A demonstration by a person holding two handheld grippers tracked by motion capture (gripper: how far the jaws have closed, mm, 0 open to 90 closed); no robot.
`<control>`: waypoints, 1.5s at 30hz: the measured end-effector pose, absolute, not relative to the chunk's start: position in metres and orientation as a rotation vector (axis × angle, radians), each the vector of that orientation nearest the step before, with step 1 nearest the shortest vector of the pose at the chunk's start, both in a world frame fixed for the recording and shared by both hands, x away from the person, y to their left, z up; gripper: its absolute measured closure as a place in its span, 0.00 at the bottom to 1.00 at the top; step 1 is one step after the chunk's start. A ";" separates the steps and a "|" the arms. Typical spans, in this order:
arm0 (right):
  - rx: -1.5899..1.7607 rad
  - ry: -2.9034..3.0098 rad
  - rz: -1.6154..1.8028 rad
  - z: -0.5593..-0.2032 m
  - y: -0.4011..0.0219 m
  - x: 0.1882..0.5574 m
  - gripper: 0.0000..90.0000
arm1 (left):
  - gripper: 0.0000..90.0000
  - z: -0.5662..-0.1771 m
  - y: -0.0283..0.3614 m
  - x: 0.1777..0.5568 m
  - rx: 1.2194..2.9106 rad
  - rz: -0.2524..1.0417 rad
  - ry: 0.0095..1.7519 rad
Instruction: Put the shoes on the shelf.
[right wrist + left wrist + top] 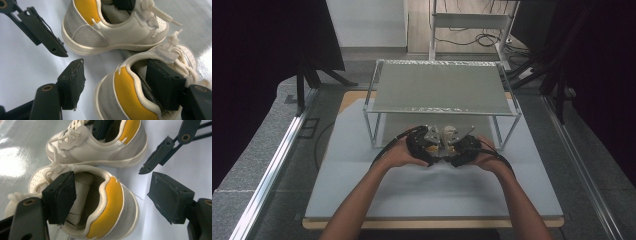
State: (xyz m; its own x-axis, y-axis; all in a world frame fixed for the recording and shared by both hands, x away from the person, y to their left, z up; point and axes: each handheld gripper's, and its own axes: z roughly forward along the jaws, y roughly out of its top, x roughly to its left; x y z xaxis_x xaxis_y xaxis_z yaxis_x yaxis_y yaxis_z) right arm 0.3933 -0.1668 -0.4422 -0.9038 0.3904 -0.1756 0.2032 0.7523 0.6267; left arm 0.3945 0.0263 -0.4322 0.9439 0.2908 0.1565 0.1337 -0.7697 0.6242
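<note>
I see two small white leather sneakers with grey suede heels and yellow heel linings side by side on the pale counter [362,165], just in front of the metal-framed shelf rack [439,87]. Left gripper [117,202] jaws apart, one jaw inside the collar of the near sneaker [100,210], the other outside past its heel; right gripper [125,85] same, jaws apart straddling the heel of the other sneaker [130,100]. Both hands, left hand [399,155] and right hand [484,159], reach forward with forearms converging, grippers nearly touching mid-counter.
</note>
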 end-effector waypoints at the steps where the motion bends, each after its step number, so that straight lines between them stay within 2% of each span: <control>1: 0.458 2.649 0.896 -0.442 -0.166 0.393 0.35 | 0.24 -0.432 0.027 0.394 2.447 0.324 0.302; 7: 0.464 2.649 0.890 -0.443 -0.166 0.394 0.34 | 0.24 -0.430 0.026 0.394 2.449 0.312 0.287; 14: 0.478 2.657 0.876 -0.448 -0.159 0.391 0.20 | 0.23 -0.431 0.026 0.393 2.442 0.294 0.311; 18: 0.495 2.661 0.886 -0.449 -0.158 0.391 0.16 | 0.23 -0.431 0.025 0.393 2.440 0.295 0.314; 45: 0.390 2.569 0.783 -0.449 -0.160 0.384 0.18 | 0.23 -0.429 0.026 0.392 2.413 0.298 0.317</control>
